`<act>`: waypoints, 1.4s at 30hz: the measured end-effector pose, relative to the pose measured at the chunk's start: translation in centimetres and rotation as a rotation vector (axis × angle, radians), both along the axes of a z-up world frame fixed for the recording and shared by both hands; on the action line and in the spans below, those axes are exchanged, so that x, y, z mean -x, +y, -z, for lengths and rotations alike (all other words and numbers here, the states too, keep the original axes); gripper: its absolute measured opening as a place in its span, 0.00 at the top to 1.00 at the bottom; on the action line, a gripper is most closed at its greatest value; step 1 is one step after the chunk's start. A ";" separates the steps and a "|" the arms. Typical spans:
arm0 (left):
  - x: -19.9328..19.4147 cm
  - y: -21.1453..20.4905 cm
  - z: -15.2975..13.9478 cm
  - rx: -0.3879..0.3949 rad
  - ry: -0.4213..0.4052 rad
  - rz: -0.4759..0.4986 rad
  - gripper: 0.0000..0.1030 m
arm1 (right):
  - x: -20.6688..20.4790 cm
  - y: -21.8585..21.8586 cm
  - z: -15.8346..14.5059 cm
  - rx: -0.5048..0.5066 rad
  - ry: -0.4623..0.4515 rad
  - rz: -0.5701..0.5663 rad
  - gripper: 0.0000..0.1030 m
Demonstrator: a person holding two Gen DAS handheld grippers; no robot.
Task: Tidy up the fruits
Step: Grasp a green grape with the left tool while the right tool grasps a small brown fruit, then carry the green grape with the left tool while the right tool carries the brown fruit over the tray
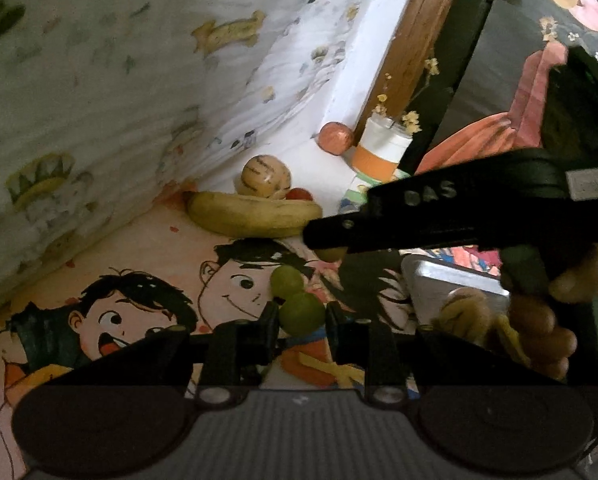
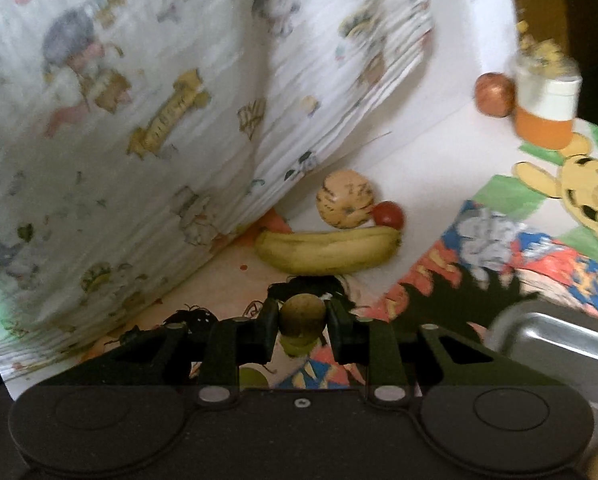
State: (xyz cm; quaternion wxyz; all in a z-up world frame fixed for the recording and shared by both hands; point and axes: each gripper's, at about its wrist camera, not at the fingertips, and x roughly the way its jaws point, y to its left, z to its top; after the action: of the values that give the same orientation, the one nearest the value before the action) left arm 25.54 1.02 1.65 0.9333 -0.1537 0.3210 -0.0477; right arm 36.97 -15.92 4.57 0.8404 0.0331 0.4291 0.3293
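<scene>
My left gripper [image 1: 303, 318] is shut on a green grape [image 1: 302, 312] just above the cartoon-printed mat [image 1: 147, 264]. A second green grape [image 1: 286, 282] lies right behind it. My right gripper [image 2: 303, 318] is shut on a small round brownish-yellow fruit [image 2: 303, 314]. In the left wrist view that gripper [image 1: 327, 246] reaches in from the right, held by a hand [image 1: 539, 320], with the fruit [image 1: 331, 254] at its tip. A banana [image 2: 327, 250], a tan speckled round fruit [image 2: 345, 200] and a small red fruit [image 2: 389, 214] lie together by the bedding.
A metal tray [image 2: 559, 336] sits at the right, its corner [image 1: 451, 280] close to the hand. A reddish round fruit [image 2: 495, 94] and an orange-and-white cup [image 2: 547, 108] with yellow flowers stand at the back. Folded printed bedding [image 2: 139, 120] walls off the left.
</scene>
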 end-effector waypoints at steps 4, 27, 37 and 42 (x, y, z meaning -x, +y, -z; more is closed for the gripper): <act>0.8 -1.2 -1.0 -0.007 -0.018 0.013 0.73 | 1.8 -3.1 -1.2 -0.017 -0.025 0.040 0.73; 5.3 -11.0 -2.1 -0.017 0.004 0.145 0.73 | 11.5 -17.2 -1.5 -0.039 -0.066 0.277 0.73; 5.7 -12.8 -0.3 -0.034 0.062 0.171 0.73 | 14.6 -20.2 1.0 -0.022 -0.040 0.357 0.73; 5.8 -13.4 0.3 -0.041 0.077 0.179 0.73 | 15.5 -20.3 2.3 0.007 -0.041 0.371 0.73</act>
State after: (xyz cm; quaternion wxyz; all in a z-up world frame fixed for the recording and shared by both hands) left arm 19.70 -12.43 1.36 0.9153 -0.1071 0.3698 -0.1182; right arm 21.46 -36.19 2.27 0.8954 0.1021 0.3997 0.1678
